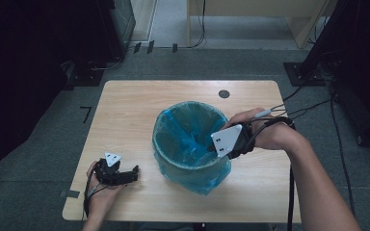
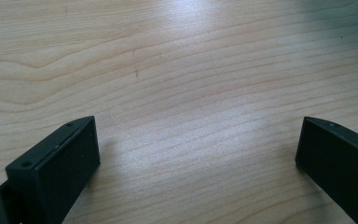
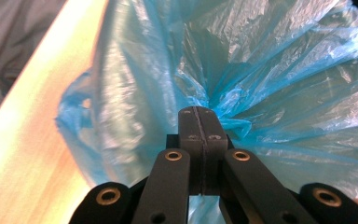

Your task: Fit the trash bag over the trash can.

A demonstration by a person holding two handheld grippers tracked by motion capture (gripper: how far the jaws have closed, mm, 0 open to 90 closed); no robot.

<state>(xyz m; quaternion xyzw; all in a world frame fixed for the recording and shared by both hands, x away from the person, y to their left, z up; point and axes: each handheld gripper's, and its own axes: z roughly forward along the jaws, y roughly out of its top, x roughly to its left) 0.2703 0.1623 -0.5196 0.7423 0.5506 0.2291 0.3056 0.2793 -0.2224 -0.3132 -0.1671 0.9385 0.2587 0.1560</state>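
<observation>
Plastic gathers in creases toward the tips of the right gripper [image 3: 199, 122], whose jaws are pressed flat together with no gap — a fold of the blue bin liner [image 3: 279, 70] appears pinched between them, though the film between the pads is hard to make out. From above, this gripper [image 1: 211, 147] sits at the near right rim of the bin [image 1: 173, 162], its grey plate tilted over the liner [image 1: 188, 130], the hand behind it to the right. The bin stands on the wooden table [image 1: 125, 103], the liner draped over its rim and hanging down the outside below the jaws.

Well to the left of the bin, the left gripper [image 1: 136, 169] rests low on the tabletop — its jaws stand wide apart with bare wood [image 2: 196, 93] between them, holding nothing.
</observation>
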